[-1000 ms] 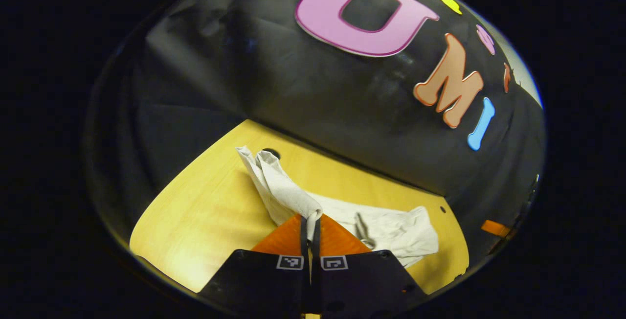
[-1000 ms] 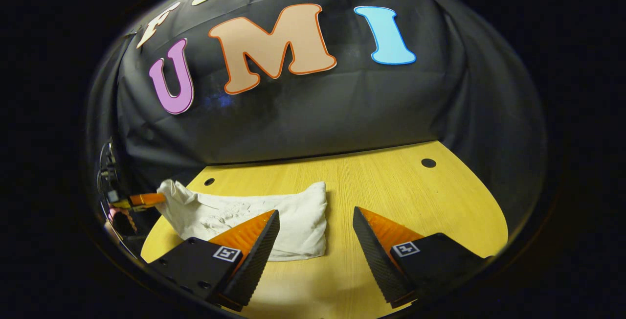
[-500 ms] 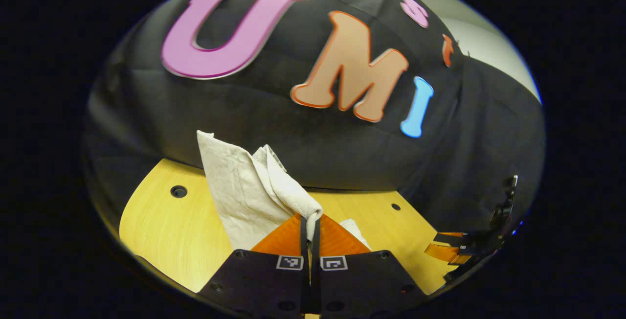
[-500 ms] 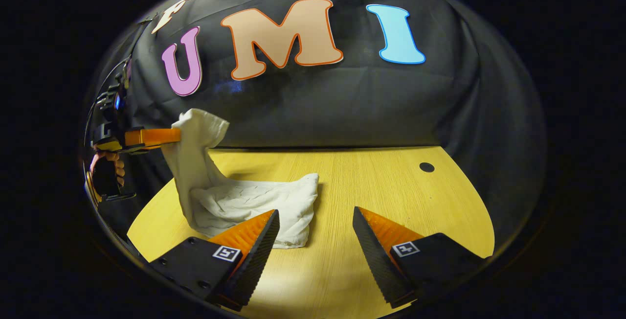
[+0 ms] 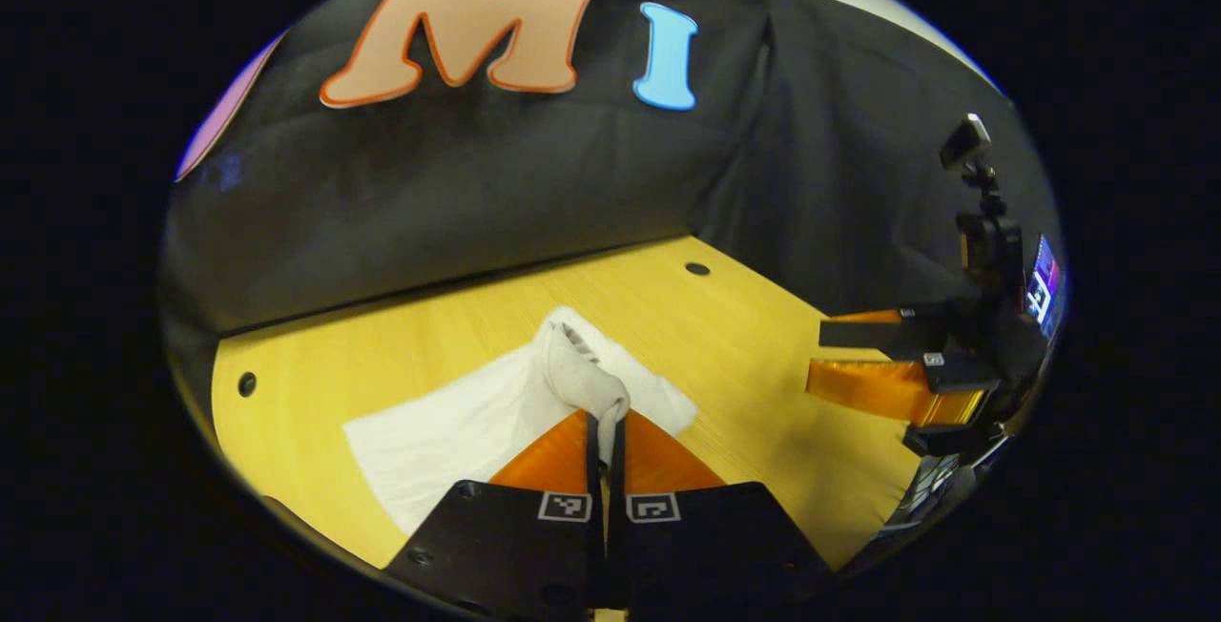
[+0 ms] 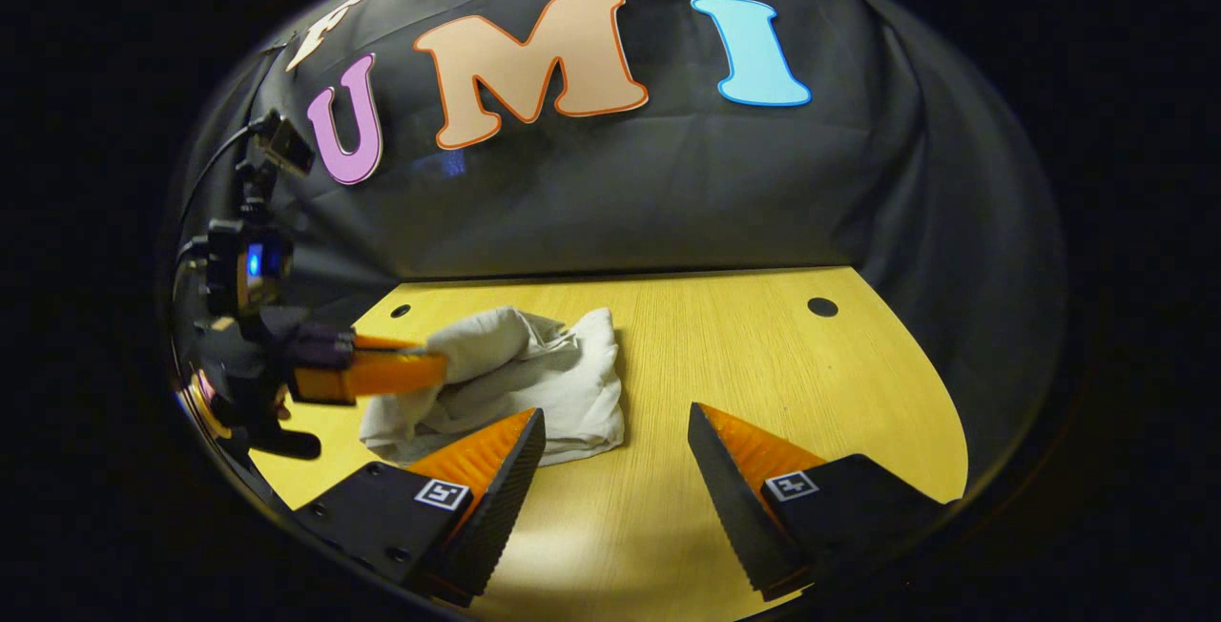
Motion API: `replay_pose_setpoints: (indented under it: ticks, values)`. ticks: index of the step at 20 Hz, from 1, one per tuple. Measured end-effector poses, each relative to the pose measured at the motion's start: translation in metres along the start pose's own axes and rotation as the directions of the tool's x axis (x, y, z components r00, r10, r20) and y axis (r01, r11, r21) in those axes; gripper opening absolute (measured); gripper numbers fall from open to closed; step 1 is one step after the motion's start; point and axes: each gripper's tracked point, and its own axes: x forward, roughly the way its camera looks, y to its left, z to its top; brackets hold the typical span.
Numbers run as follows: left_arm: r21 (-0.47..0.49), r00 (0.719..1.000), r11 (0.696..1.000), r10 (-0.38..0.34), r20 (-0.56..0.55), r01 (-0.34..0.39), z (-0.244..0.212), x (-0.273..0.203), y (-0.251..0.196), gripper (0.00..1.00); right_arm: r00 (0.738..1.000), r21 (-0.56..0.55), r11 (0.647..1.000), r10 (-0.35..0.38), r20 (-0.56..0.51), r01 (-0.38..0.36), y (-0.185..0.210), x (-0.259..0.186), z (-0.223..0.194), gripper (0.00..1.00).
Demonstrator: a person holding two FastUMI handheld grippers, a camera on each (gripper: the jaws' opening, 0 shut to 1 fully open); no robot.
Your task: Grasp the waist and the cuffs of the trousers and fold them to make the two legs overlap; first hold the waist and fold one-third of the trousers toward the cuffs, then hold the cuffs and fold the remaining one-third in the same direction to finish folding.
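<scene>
The white trousers (image 5: 458, 422) lie partly folded on the yellow wooden table (image 5: 382, 355). My left gripper (image 5: 608, 422) is shut on a bunched end of the cloth, held just above the folded layers. From the right gripper view that same gripper (image 6: 434, 369) holds the raised fold over the trousers (image 6: 563, 393). My right gripper (image 6: 615, 436) stands open above the table, right of the trousers, with nothing between its fingers. It also appears at the right of the left gripper view (image 5: 820, 355).
The black cloth wall (image 6: 620, 193) closes the back and sides. Small round holes (image 6: 822, 306) sit near the table's far corners (image 5: 697, 269). Bare tabletop (image 6: 763, 364) stretches to the right of the trousers.
My left gripper has carried the held end of the trousers up and over, then down onto the rest of the cloth. The right gripper has stayed open and nearly still.
</scene>
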Motion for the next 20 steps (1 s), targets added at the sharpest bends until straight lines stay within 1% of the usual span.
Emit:
replay_pose_setpoints:
  ticks: [2, 3, 4, 5, 6, 7, 8, 9, 10, 11, 12, 13, 16, 18, 20]
  values:
    - [-0.03, 0.999, 0.999, -0.011, -0.032, 0.01, -0.019, 0.013, -0.006, 0.02, 1.0, -0.003, 1.0, -0.004, -0.001, 0.004, -0.003, -0.002, -0.001, 0.97]
    - [-0.054, 0.999, 0.998, -0.02, -0.044, 0.017, -0.025, 0.017, -0.007, 0.07, 1.0, -0.004, 1.0, -0.002, -0.003, 0.002, -0.004, -0.003, -0.002, 0.97]
    - [-0.081, 0.998, 0.996, -0.027, -0.05, 0.023, -0.028, 0.019, -0.009, 0.09, 1.0, -0.004, 1.0, 0.002, -0.004, -0.002, -0.004, -0.006, -0.003, 0.97]
    - [-0.111, 0.998, 0.993, -0.038, -0.048, 0.032, -0.032, 0.024, -0.012, 0.15, 1.0, -0.006, 1.0, 0.005, -0.004, -0.005, -0.003, -0.007, -0.004, 0.97]
    - [-0.151, 0.997, 0.987, -0.063, -0.035, 0.057, -0.033, 0.028, -0.019, 0.14, 1.0, -0.009, 1.0, 0.01, -0.005, -0.01, -0.002, -0.008, -0.005, 0.97]
    - [-0.191, 0.997, 0.979, -0.08, -0.012, 0.076, -0.03, 0.029, -0.026, 0.35, 1.0, -0.013, 1.0, 0.016, -0.007, -0.016, -0.001, -0.01, -0.006, 0.97]
    - [-0.23, 0.998, 0.971, -0.067, 0.019, 0.069, -0.024, 0.029, -0.027, 0.57, 1.0, -0.017, 1.0, 0.023, -0.009, -0.023, 0.001, -0.011, -0.007, 0.97]
    - [-0.257, 0.999, 0.965, -0.031, 0.042, 0.041, -0.019, 0.031, -0.023, 0.78, 0.999, -0.019, 0.999, 0.033, -0.009, -0.034, 0.005, -0.013, -0.008, 0.97]
    - [-0.279, 0.998, 0.96, -0.002, 0.058, 0.018, -0.018, 0.022, -0.02, 0.99, 0.999, -0.02, 0.999, 0.047, -0.009, -0.047, 0.009, -0.013, -0.008, 0.97]
    - [-0.293, 0.997, 0.956, 0.045, 0.063, -0.025, -0.014, 0.016, -0.013, 1.0, 0.998, -0.022, 0.998, 0.061, -0.007, -0.061, 0.014, -0.014, -0.008, 0.97]
    - [-0.302, 0.994, 0.952, 0.081, 0.07, -0.057, -0.013, 0.01, -0.009, 0.96, 0.997, -0.026, 0.997, 0.074, -0.004, -0.074, 0.019, -0.016, -0.008, 0.97]
    - [-0.307, 0.99, 0.948, 0.111, 0.082, -0.081, -0.01, 0.001, -0.007, 0.96, 0.996, -0.032, 0.996, 0.087, 0.0, -0.087, 0.024, -0.016, -0.007, 0.97]
    - [-0.308, 0.97, 0.937, 0.212, 0.12, -0.166, 0.002, -0.024, 0.004, 0.96, 0.991, -0.041, 0.99, 0.134, 0.005, -0.134, 0.04, -0.023, -0.008, 0.97]
    - [-0.29, 0.954, 0.929, 0.273, 0.122, -0.229, 0.001, -0.035, 0.008, 0.96, 0.986, -0.049, 0.985, 0.164, 0.015, -0.163, 0.05, -0.029, -0.007, 0.96]
    - [-0.289, 0.942, 0.919, 0.313, 0.122, -0.268, 0.0, -0.044, 0.01, 0.96, 0.981, -0.062, 0.979, 0.194, 0.022, -0.192, 0.06, -0.036, -0.007, 0.96]
